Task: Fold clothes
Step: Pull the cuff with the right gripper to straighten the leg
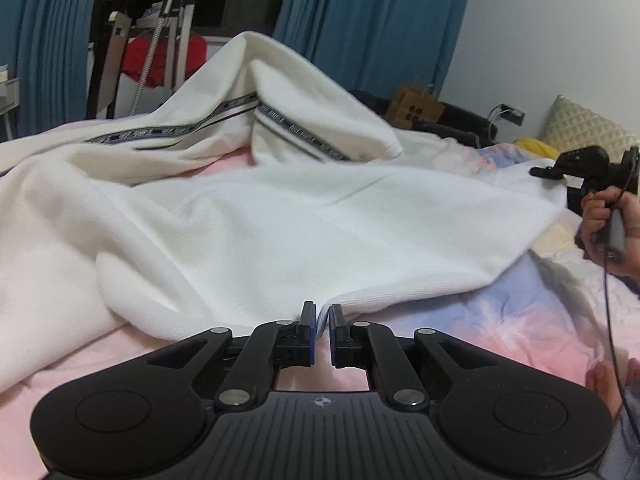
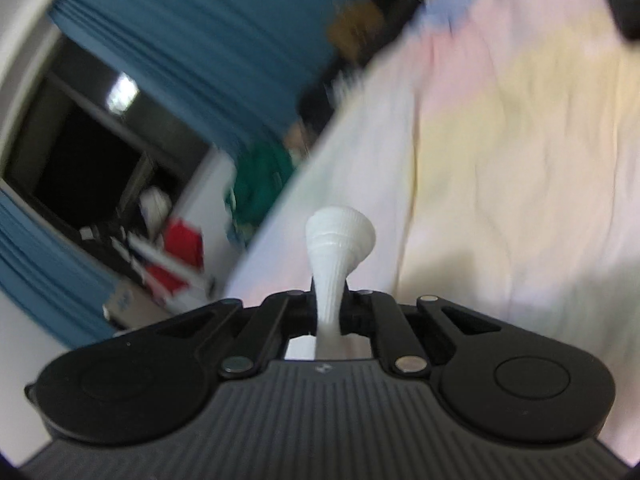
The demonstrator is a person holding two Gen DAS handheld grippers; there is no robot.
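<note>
A white garment (image 1: 280,216) with dark patterned stripes lies rumpled on a pastel bedspread (image 1: 500,320). My left gripper (image 1: 322,312) is shut on the garment's near hem, low over the bed. My right gripper (image 2: 330,300) is shut on a bunched white piece of the garment (image 2: 340,236) that sticks out past the fingers. In the left wrist view the right gripper (image 1: 544,172) is at the far right, held by a hand, at the garment's right corner. The right wrist view is blurred.
Blue curtains (image 1: 360,20) and a dark window are behind the bed. A clothes rack with a red item (image 1: 160,60), a brown paper bag (image 1: 416,108), a quilted pillow (image 1: 588,128) and a yellow item stand around the bed's far side.
</note>
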